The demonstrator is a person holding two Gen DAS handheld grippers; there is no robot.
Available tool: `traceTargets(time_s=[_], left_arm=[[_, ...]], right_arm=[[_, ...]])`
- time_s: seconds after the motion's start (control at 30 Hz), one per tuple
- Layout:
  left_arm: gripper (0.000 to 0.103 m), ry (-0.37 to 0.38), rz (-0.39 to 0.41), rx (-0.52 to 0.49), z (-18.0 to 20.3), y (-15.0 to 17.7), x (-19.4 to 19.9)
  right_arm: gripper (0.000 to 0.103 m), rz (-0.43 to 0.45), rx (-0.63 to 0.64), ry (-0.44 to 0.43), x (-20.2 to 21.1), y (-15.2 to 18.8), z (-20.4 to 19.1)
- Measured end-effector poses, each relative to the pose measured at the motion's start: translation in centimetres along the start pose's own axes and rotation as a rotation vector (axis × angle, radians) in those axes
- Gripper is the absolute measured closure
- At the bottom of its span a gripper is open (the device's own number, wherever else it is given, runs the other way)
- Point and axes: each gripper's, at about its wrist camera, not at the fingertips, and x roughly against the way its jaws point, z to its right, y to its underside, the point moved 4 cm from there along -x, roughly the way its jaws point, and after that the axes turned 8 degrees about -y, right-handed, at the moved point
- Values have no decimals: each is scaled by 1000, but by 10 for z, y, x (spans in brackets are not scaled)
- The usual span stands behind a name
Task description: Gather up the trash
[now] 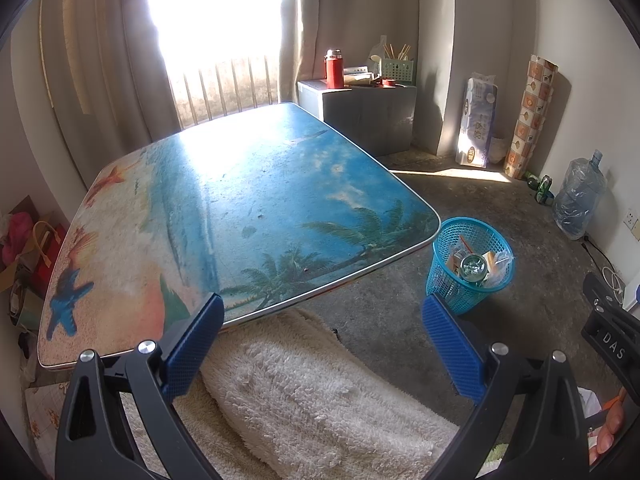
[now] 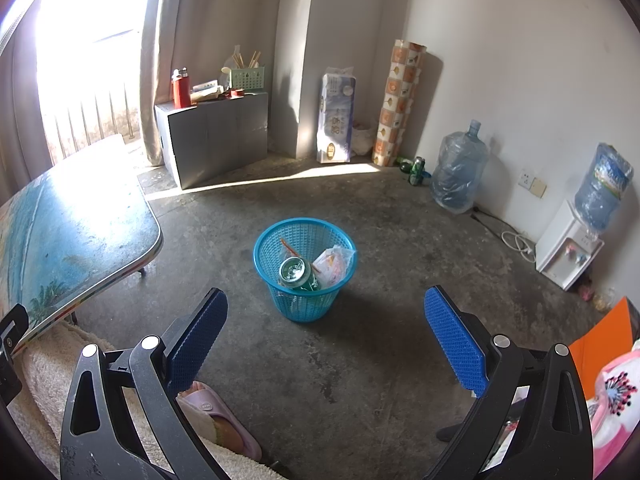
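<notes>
Both claws hold nothing, blue pads spread wide: the left gripper (image 1: 322, 316) hangs over the near edge of a beach-print table (image 1: 240, 208) and a cream fleece blanket (image 1: 312, 396), while the right gripper (image 2: 326, 314) hangs above bare concrete floor (image 2: 360, 360). Straight ahead of the right gripper, on the floor just off the table's corner, stands a blue mesh basket (image 2: 276, 300). Inside it lie the trash: a green can (image 2: 296, 274) on its side and crumpled wrappers (image 2: 334, 266) touching it.
</notes>
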Motion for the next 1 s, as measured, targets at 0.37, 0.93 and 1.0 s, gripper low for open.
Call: traceTargets(time_s=[0.37, 0.93, 1.0], left_arm=[[6, -1, 0, 0, 1, 0, 0], [6, 0, 2, -1, 1, 0, 0], [6, -2, 2, -2, 1, 0, 0]], right_arm=[[8, 1, 1, -2, 0, 0, 2], [8, 3, 0, -1, 0, -1, 3], [8, 3, 1, -2, -1, -1, 3]])
